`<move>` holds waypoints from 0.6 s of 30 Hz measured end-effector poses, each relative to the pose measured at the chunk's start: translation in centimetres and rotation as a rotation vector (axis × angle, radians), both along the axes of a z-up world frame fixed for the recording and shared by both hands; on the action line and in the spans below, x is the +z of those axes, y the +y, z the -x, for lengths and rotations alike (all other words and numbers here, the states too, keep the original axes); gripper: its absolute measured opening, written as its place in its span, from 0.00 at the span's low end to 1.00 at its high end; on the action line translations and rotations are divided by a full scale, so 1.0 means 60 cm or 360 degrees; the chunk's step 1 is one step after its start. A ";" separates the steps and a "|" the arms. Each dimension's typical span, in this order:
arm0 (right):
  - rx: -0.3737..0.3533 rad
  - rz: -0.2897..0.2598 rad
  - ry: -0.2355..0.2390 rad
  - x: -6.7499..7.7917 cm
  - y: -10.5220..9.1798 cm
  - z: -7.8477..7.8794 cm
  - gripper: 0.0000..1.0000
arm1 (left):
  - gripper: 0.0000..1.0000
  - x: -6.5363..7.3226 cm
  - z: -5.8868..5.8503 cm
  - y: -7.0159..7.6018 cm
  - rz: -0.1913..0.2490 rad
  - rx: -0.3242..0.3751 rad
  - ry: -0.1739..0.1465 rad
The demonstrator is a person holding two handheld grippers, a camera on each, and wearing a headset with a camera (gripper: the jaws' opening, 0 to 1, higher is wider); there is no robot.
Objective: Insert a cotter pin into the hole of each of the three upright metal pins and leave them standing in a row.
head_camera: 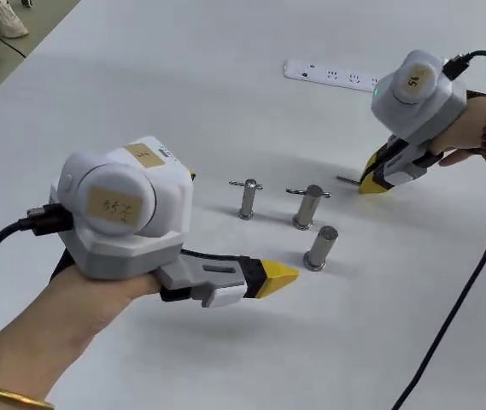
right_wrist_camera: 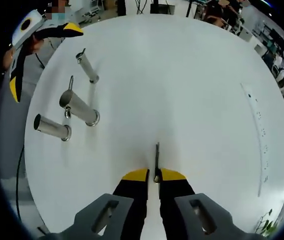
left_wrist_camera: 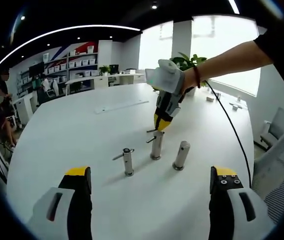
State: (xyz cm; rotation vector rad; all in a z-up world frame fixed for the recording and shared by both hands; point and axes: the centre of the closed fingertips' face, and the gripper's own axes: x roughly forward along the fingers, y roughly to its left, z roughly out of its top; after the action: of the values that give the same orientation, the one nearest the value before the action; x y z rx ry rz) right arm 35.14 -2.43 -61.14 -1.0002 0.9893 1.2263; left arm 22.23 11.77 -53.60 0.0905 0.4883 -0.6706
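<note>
— At two o'clock on the worktop [head_camera: 140,85], where's the cotter pin [head_camera: 348,179]?
— Pinched in the right gripper's [head_camera: 369,186] closed fingers, roughly level, its long axis pointing to nine o'clock, toward the three upright pins [head_camera: 307,207].
— The left gripper [head_camera: 281,273]?
— At seven o'clock, fingers spread wide, beside the bare pin [head_camera: 320,247].

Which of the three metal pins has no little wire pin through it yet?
The front pin, lowest in the head view: its top is bare. The left pin and middle pin each carry a cotter pin.
</note>
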 end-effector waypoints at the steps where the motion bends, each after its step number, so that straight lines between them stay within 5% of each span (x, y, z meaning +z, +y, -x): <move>1: -0.0022 0.0017 0.0004 -0.001 0.001 0.000 0.01 | 0.99 0.001 0.000 0.001 -0.0001 0.0003 -0.0003; 7: -0.0129 -0.0004 0.0002 -0.001 -0.006 -0.016 0.00 | 0.98 -0.003 0.001 0.003 -0.0007 0.0012 0.0014; 8: -0.0179 -0.0051 0.0058 0.000 -0.003 -0.014 0.00 | 0.98 -0.004 0.001 0.003 -0.0008 0.0013 0.0016; 12: -0.0250 -0.0119 0.0056 0.001 -0.004 -0.014 0.00 | 0.98 -0.005 0.002 0.003 0.0005 0.0015 0.0025; 18: -0.0280 -0.0152 0.0069 0.002 -0.003 -0.013 0.00 | 0.98 -0.010 0.002 0.006 -0.0005 0.0021 0.0040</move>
State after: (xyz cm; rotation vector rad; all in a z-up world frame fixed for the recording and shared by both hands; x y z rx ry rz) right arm 35.93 -2.59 -61.04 -0.7978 1.0207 1.1417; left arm 22.12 12.13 -54.19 0.0818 0.5140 -0.6588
